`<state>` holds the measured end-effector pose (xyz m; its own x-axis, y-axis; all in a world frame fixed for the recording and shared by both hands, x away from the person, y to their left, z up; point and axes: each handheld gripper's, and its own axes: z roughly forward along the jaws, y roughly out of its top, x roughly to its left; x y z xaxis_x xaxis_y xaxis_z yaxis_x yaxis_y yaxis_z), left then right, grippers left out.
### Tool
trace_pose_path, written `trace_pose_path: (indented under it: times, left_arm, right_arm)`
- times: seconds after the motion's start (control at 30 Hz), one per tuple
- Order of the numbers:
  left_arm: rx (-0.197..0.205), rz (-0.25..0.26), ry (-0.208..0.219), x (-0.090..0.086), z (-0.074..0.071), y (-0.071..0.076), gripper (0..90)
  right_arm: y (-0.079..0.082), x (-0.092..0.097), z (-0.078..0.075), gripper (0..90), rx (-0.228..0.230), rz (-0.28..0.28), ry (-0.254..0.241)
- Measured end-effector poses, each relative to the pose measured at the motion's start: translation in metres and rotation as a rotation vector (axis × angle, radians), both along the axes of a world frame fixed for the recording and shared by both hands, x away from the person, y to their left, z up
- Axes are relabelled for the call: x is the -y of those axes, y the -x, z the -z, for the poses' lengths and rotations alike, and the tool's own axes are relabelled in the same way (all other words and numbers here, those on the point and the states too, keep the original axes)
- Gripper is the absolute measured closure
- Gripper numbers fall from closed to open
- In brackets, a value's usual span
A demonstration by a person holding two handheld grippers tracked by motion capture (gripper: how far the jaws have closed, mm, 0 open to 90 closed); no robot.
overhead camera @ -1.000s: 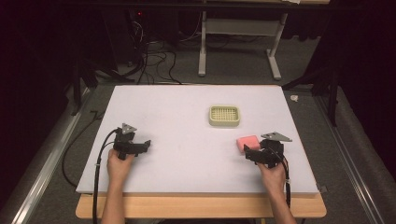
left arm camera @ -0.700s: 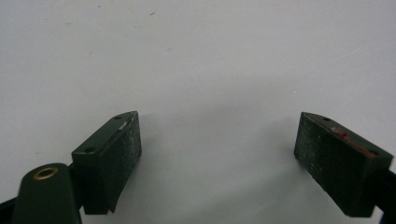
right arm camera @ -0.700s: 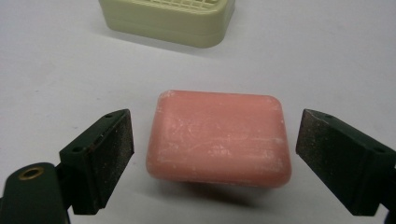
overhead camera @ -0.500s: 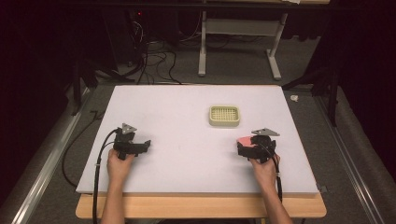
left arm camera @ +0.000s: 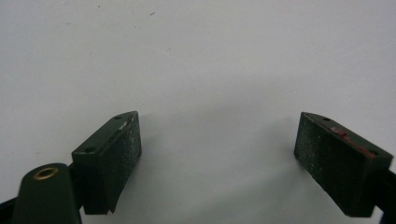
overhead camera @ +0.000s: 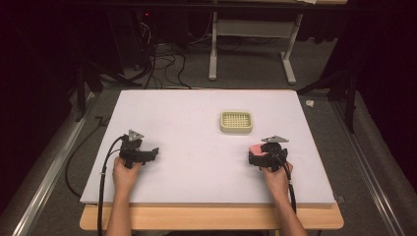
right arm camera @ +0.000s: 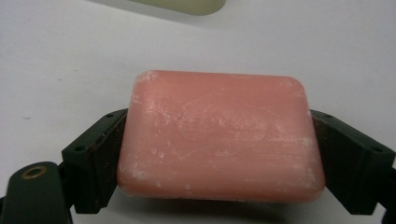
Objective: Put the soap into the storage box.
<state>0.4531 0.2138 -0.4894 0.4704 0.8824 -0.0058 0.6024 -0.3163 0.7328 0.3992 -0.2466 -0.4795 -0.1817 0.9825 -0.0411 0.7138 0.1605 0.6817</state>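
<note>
A pink bar of soap point(right arm camera: 219, 137) is squeezed between the two jaws of the right gripper point(overhead camera: 263, 156), near the right side of the white table point(overhead camera: 196, 132). A small yellow dish point(overhead camera: 236, 122) is seen just beyond it. The left gripper point(left arm camera: 217, 154) is held with its jaws wide apart, with nothing between them.

Bright, even overhead light on the white table point(overhead camera: 196, 123), dark surroundings, soft shadows, slightly soft close-up focus.
</note>
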Motion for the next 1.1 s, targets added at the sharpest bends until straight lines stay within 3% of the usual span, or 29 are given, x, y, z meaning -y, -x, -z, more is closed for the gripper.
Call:
trace_pose_path:
  times: [0.13,0.77,1.1]
  left_arm:
    - [0.000,0.000,0.000,0.000,0.000,0.000,15.3]
    - [0.000,0.000,0.001,0.000,0.000,0.000,15.3]
    - [-0.001,0.001,0.001,0.000,0.000,0.000,15.3]
  right_arm:
    - [0.000,0.003,0.002,12.8,-0.003,-0.009,-0.022]
    - [0.001,0.009,0.002,13.5,0.010,-0.066,-0.035]
    - [0.002,0.012,0.001,13.7,0.015,-0.058,-0.037]
